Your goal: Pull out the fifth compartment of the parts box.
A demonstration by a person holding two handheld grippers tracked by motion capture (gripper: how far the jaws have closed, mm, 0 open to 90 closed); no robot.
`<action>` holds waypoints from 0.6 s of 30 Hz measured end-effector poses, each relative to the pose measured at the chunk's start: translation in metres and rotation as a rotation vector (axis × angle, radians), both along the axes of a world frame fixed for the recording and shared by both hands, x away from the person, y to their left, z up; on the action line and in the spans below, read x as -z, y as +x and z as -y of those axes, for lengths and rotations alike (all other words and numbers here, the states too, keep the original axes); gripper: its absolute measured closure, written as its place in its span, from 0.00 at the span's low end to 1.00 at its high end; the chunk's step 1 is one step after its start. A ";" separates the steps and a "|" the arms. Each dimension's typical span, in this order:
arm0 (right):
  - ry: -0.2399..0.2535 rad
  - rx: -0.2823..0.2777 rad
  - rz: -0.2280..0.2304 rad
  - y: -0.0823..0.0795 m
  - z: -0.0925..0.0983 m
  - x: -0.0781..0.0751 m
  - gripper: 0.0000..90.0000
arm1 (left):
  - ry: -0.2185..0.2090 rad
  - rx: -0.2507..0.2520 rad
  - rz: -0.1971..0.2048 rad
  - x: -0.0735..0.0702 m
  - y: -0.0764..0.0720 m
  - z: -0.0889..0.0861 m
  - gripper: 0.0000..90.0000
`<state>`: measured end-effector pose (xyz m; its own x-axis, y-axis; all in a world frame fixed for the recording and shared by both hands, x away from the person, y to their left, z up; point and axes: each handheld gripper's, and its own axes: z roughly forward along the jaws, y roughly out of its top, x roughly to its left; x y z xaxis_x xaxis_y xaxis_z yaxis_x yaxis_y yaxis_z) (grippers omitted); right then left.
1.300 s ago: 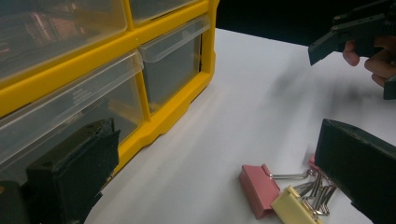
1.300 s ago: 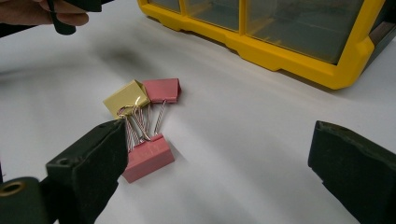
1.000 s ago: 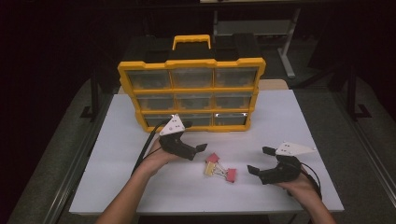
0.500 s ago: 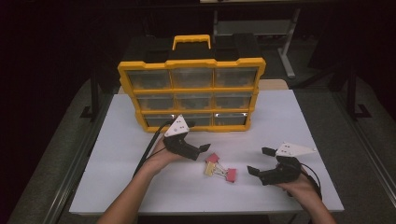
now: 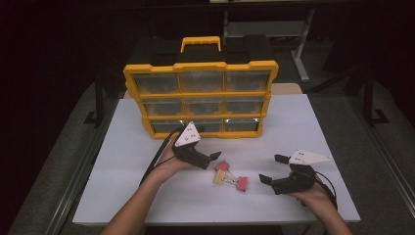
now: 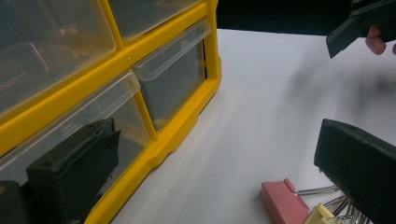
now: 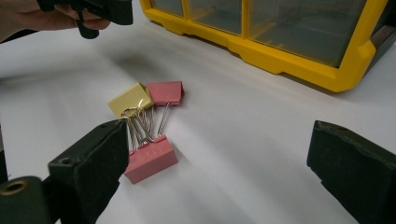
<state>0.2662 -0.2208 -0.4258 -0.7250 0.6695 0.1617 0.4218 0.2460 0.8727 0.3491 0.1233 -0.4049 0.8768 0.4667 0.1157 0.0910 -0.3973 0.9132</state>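
Note:
Three binder clips lie bunched on the white table [image 5: 122, 161]: a yellow one [image 7: 130, 99], a pink one beside it [image 7: 166, 92] and a second pink one [image 7: 149, 158], their wire handles tangled. In the high view the clips [image 5: 230, 176] lie between my two grippers. My left gripper [image 5: 208, 144] is open just left of them, with nothing between its jaws [image 6: 215, 172]; a pink clip [image 6: 285, 200] lies by its right jaw. To the right of the clips my right gripper [image 5: 271, 169] is open and empty, and its own view [image 7: 222, 172] faces them.
A yellow organizer [image 5: 200, 98] with clear drawers and a top handle stands upright at the back of the table, close behind the left gripper [image 6: 187, 107]. Its drawers look shut. The table's front edge runs near both hands.
The left gripper has drifted slightly to the right, toward the clips. The right gripper and the clips have hardly moved.

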 end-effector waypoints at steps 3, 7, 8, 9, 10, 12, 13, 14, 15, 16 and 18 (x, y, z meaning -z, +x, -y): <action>0.002 0.001 0.001 0.000 0.000 0.000 0.05 | 0.006 0.000 0.013 -0.001 0.000 0.000 0.00; 0.002 0.002 0.002 0.000 0.001 0.000 0.05 | 0.009 0.002 0.029 -0.002 -0.001 -0.001 0.00; 0.002 0.002 0.002 0.000 0.001 0.000 0.05 | 0.012 0.003 0.034 -0.003 0.000 -0.001 0.00; 0.002 0.002 0.003 0.000 0.001 0.000 0.05 | 0.013 0.004 0.037 -0.003 -0.001 -0.001 0.00; 0.002 0.002 0.003 0.000 0.001 0.000 0.05 | 0.016 0.004 0.042 -0.004 0.000 -0.002 0.00; 0.001 0.002 0.004 0.000 0.001 0.000 0.05 | 0.019 0.004 0.050 -0.005 -0.001 -0.002 0.00; 0.002 0.002 0.003 0.000 0.001 -0.001 0.05 | 0.018 0.003 0.054 -0.005 -0.001 -0.002 0.00; 0.004 0.002 0.002 0.000 0.001 -0.001 0.05 | 0.020 0.003 0.058 -0.005 -0.001 -0.003 0.00; 0.002 0.002 0.003 0.000 0.001 -0.001 0.05 | 0.021 0.004 0.063 -0.005 -0.001 -0.003 0.00; 0.002 0.003 0.002 0.000 0.001 -0.001 0.05 | 0.026 0.005 0.067 -0.006 -0.001 -0.003 0.00; 0.002 0.003 0.002 0.000 0.001 -0.001 0.05 | 0.035 0.007 0.077 -0.006 -0.002 -0.003 0.00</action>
